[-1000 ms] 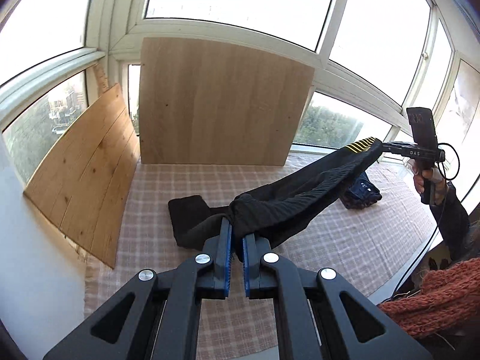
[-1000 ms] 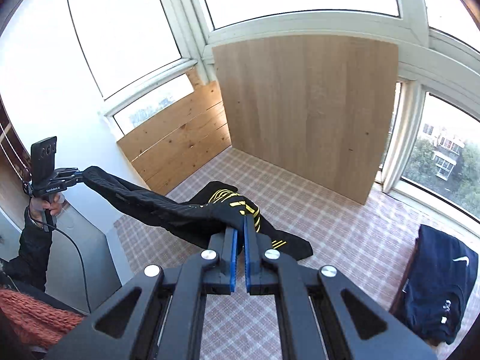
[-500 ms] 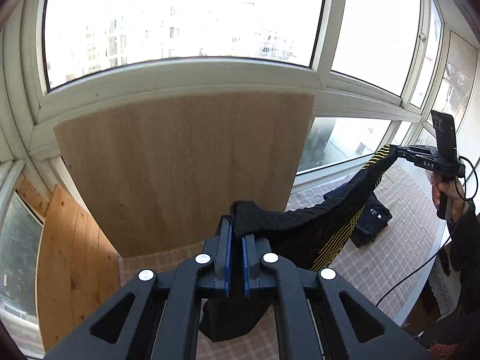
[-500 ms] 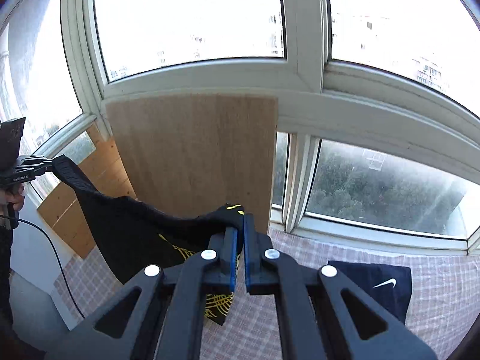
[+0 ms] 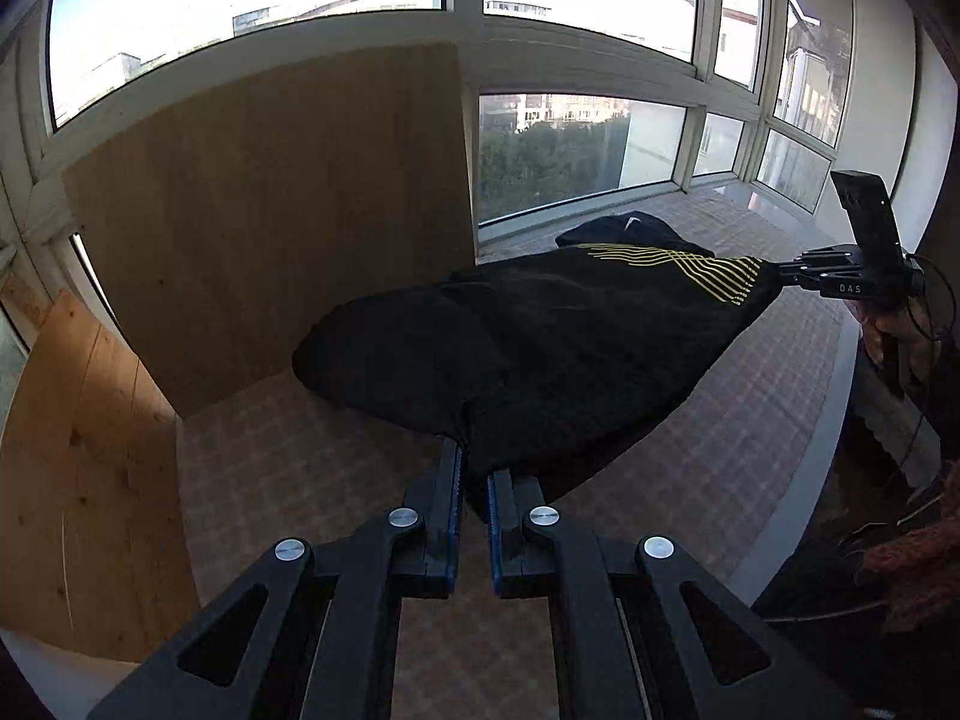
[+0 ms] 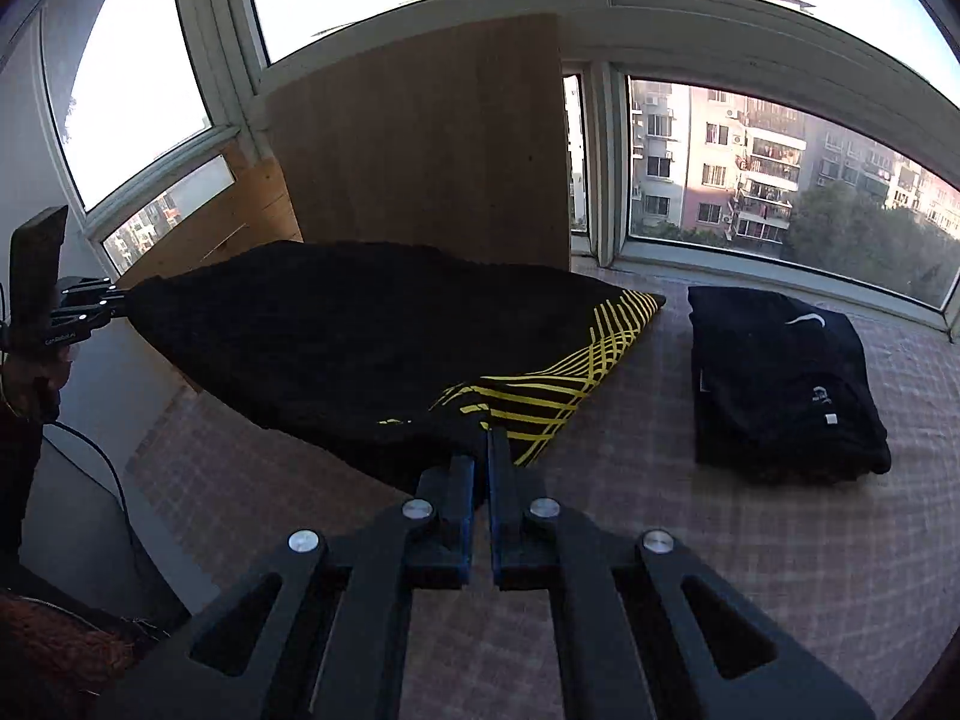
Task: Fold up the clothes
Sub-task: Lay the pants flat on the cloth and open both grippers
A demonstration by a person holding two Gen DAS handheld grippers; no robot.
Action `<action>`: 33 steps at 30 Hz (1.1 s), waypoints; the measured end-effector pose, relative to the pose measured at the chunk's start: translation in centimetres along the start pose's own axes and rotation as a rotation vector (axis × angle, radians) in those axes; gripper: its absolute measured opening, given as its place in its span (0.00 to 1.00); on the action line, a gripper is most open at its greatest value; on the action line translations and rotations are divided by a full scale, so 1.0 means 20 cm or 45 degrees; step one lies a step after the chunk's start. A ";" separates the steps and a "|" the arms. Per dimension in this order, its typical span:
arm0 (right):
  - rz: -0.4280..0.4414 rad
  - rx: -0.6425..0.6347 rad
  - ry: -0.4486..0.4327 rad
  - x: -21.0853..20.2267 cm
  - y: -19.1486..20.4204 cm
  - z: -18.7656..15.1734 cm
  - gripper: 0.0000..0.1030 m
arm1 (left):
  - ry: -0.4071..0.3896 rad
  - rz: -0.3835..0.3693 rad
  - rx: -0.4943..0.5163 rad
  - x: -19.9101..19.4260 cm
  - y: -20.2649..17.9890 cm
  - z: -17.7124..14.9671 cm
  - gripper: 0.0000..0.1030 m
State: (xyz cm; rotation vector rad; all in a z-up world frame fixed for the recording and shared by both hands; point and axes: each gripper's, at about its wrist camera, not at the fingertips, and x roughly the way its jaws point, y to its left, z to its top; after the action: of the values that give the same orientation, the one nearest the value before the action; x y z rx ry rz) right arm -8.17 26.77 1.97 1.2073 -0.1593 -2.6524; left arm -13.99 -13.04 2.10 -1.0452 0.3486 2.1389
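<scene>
Black garment with yellow stripes (image 5: 570,336) spans between my tools, stretched above the checked counter (image 6: 750,540). My left tool (image 5: 474,468) clamps one corner, my right tool (image 6: 483,444) the striped corner. Folded dark garment (image 6: 780,378) lies right of my right tool.

Checked cloth (image 6: 750,570) over the table. Tall wood board (image 6: 432,150) upright against the windows (image 6: 780,180), second plank board (image 5: 78,480) leaning at the left side. Outside: apartment blocks (image 6: 720,156), green trees (image 5: 552,162), bright sky.
</scene>
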 end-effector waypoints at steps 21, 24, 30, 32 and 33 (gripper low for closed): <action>-0.029 0.111 0.656 0.37 -0.17 -0.81 0.33 | 0.486 -0.008 -0.201 0.37 -0.11 -0.88 0.22; -0.019 0.082 0.596 0.27 -0.25 -0.74 0.38 | 0.443 0.051 -0.190 0.26 -0.20 -0.84 0.22; 0.032 -0.006 0.455 0.20 -0.48 -0.49 0.46 | 0.189 -0.036 -0.014 0.37 -0.74 -0.50 0.26; 0.057 -0.013 0.455 0.24 -0.54 -0.43 0.46 | 0.161 -0.092 0.042 0.50 -0.93 -0.39 0.26; 0.077 -0.012 0.460 0.26 -0.55 -0.40 0.46 | 0.160 -0.121 0.069 0.58 -1.03 -0.34 0.26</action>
State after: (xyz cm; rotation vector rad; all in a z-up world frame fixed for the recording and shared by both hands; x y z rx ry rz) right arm -7.15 36.20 -9.16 1.6227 -0.1189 -2.3326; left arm -0.29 3.63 -9.75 -1.1454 0.4062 1.9744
